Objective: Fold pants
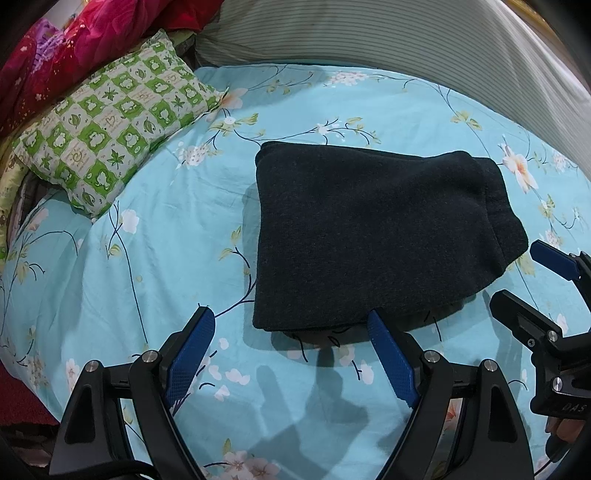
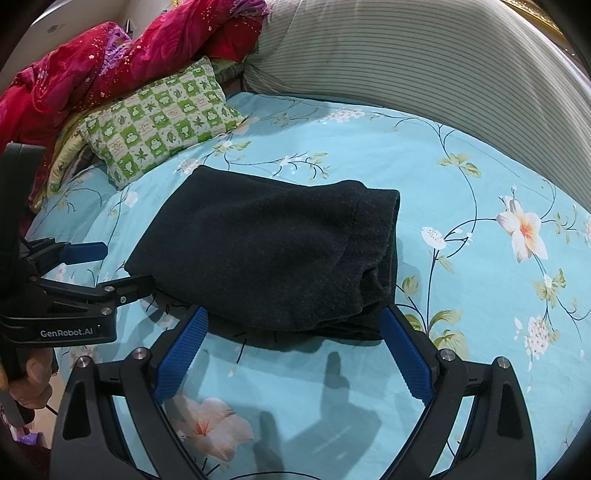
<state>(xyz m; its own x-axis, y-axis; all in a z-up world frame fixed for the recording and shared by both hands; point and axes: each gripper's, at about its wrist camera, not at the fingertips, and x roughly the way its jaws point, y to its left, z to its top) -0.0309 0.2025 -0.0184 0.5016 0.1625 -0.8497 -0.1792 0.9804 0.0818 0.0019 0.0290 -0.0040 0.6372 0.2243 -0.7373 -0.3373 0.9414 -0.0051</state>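
The dark pants (image 1: 373, 236) lie folded into a compact stack on the light blue floral bedsheet (image 1: 155, 258); they also show in the right wrist view (image 2: 266, 251). My left gripper (image 1: 290, 317) is open and empty, at the near edge of the stack toward its left corner. My right gripper (image 2: 293, 317) is open and empty, its fingers just at the near edge of the stack. The right gripper shows in the left wrist view (image 1: 517, 273), and the left gripper shows in the right wrist view (image 2: 122, 266).
A green and white checked pillow (image 1: 110, 122) lies at the back left of the bed. A red blanket (image 2: 92, 70) is heaped behind it. A striped grey bolster (image 1: 388, 33) runs along the far side. The sheet's bare part (image 2: 480, 184) lies right of the pants.
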